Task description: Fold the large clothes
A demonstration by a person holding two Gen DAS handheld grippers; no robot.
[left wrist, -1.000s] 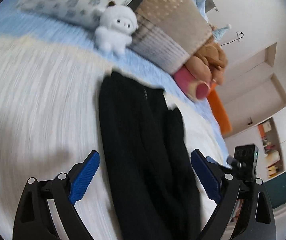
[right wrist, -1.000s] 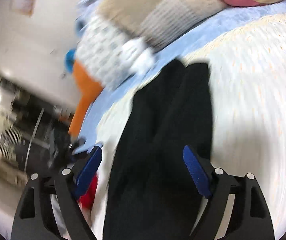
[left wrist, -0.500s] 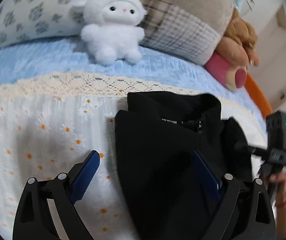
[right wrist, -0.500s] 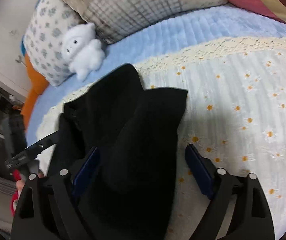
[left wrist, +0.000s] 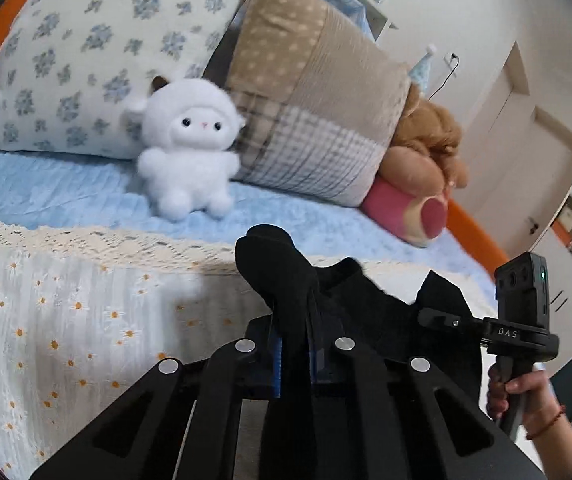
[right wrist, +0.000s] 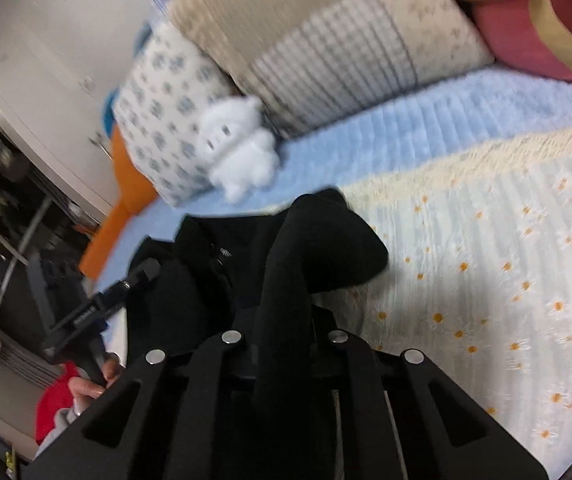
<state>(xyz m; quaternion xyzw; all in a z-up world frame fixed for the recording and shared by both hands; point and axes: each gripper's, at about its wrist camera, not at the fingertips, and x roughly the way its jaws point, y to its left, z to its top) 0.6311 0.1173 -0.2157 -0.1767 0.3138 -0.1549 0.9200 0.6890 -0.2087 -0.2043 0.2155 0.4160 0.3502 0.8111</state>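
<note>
Now soft black garment [left wrist: 282, 280] bunched in left gripper [left wrist: 294, 360], daisy-print quilt [left wrist: 66, 320]

text: "DAS" | on: right gripper [left wrist: 519, 338] mount | other print: unreadable

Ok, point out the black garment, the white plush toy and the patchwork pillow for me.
black garment [left wrist: 274, 268], left wrist view, on the bunched fold sticking up past the jaws.
white plush toy [left wrist: 190, 160], left wrist view, on its chest below the face.
patchwork pillow [right wrist: 341, 52], right wrist view, on its striped middle panel.
</note>
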